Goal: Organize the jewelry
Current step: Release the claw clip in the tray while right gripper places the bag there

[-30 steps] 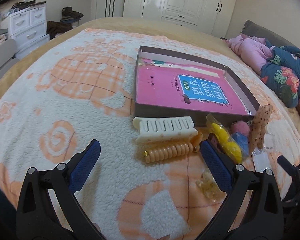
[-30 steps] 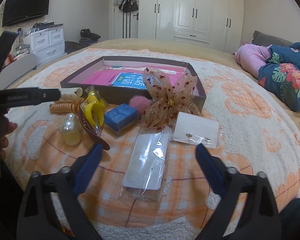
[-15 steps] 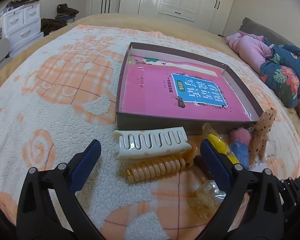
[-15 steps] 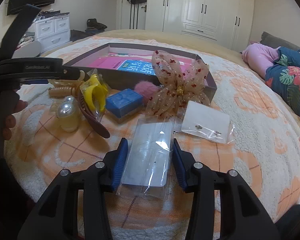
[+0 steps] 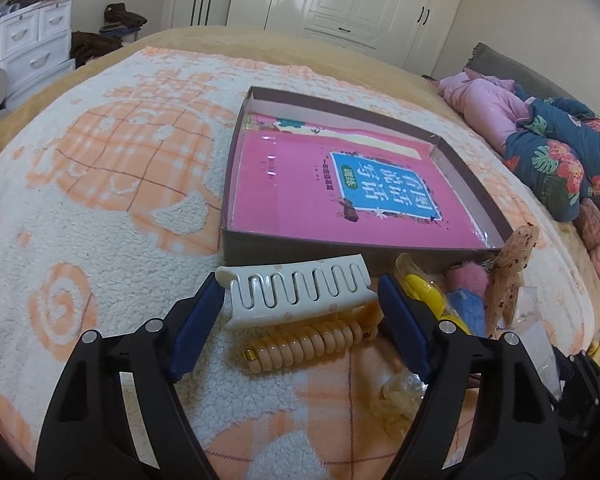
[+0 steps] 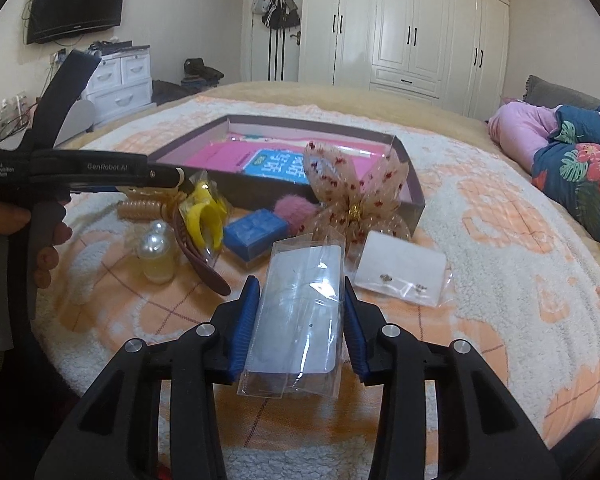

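Your right gripper has just been closing, and its blue pads now pinch the clear plastic packet by its long edges. The packet's long axis runs 12-to-6, straight along the fingers, with its far end at 12 o'clock and its near end hanging back toward the camera. The open box lies at about 12 from that grip, behind the red-dotted bow, so the carry is forward and up over the bow and the near wall.

Your left gripper has also just been closing, but it is only at a medium gap. The white claw clip sits between the fingers with its long axis running 9-to-3, crosswise to them. The left pad is at or just touching the clip's 9 o'clock end; the right pad is just beside the 3 o'clock end, and I cannot tell whether it touches. I judge that nothing is gripped yet. The coil hair tie lies touching the clip on the 6 o'clock side and may get caught in the squeeze.

The box's near wall is at 12 o'clock, just beyond the clip. The left hand is nearer the box.
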The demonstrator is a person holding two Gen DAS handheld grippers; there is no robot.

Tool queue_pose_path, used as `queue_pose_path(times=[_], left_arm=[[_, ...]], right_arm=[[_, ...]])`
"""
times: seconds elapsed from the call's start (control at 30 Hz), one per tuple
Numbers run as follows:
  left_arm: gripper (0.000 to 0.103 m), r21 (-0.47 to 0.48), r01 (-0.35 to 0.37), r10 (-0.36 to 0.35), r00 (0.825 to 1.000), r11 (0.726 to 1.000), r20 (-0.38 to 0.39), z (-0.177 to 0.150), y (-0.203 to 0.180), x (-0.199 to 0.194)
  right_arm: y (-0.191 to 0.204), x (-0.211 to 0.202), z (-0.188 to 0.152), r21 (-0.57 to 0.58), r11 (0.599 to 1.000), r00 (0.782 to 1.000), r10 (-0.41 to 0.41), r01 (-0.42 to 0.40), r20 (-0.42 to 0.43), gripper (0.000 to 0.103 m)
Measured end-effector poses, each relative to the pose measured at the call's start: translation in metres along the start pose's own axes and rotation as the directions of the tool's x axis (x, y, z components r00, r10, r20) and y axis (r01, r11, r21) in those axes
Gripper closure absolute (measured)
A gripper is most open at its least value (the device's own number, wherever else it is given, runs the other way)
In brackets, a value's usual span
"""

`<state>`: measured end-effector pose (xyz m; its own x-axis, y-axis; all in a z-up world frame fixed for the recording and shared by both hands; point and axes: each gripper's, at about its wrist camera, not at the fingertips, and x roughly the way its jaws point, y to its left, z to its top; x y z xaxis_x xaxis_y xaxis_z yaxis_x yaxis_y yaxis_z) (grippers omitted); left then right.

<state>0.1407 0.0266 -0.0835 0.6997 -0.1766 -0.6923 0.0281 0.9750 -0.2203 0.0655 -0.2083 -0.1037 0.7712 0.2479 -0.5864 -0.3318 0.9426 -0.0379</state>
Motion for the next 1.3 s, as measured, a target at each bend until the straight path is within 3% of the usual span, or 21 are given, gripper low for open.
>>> queue_pose_path(times=[0.7,0.93,1.3], left_arm=[[0.033,-0.013,0.013,-0.011,0.992,1.0,0.122,0.038,0.008,-0.032],[0.033,-0.002,0.014,-0.013,0.991,1.0,0.131,0.053,0.002,-0.023],[0.033,0.015,0.022,-0.023,0.995,1.0,0.095,0.065,-0.012,0.011]], right_arm=[[-0.015,0.001,0.067,0.027,0.996,0.994,0.084,-0.086,0.076,0.065],[-0.031,0.019,0.096,0.068,0.994,0.993,0.079,-0.086,0.091,0.065],[-0.061,0.059,0.118,0.103,0.994,0.998,0.039,-0.043,0.047,0.065]])
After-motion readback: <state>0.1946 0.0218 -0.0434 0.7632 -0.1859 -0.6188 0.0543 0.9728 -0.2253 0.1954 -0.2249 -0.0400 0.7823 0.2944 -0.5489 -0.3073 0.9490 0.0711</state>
